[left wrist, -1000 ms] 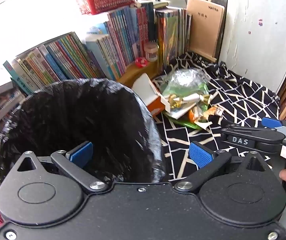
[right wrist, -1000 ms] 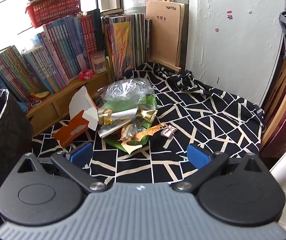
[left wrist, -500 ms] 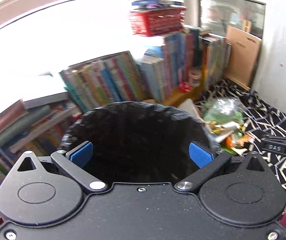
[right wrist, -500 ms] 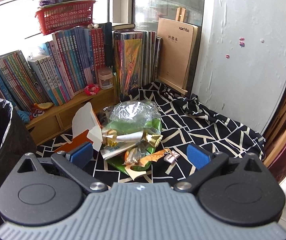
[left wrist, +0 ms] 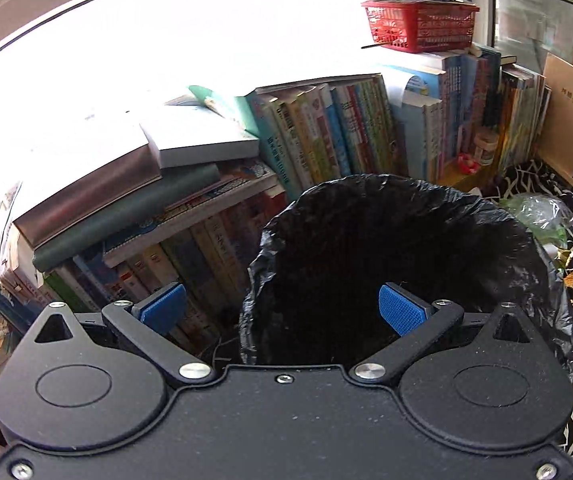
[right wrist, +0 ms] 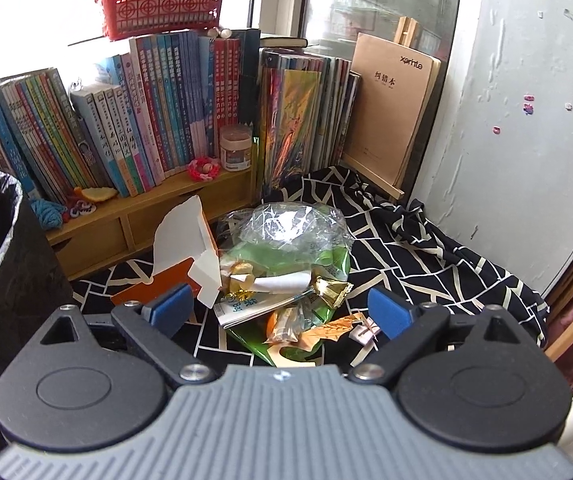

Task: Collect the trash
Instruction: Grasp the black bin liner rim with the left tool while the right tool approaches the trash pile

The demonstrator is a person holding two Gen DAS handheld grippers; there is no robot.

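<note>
- Left gripper (left wrist: pixel 282 308) spread wide, empty, straddling the bin bag (left wrist: pixel 398 248) rim.
- Right gripper (right wrist: pixel 282 312) spread, empty, facing the wrapper pile (right wrist: pixel 286 280) mid-cloth.
- Next: dip, pinch a wrapper.

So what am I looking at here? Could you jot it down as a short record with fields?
Setting: window corner with rows of books and a black-and-white patterned cloth
Trash: pile of wrappers and an orange carton on the cloth
Bin: black-lined trash bin, left of the pile
Left gripper: open, empty, at the bin's mouth
Right gripper: open, empty, facing the pile
</note>
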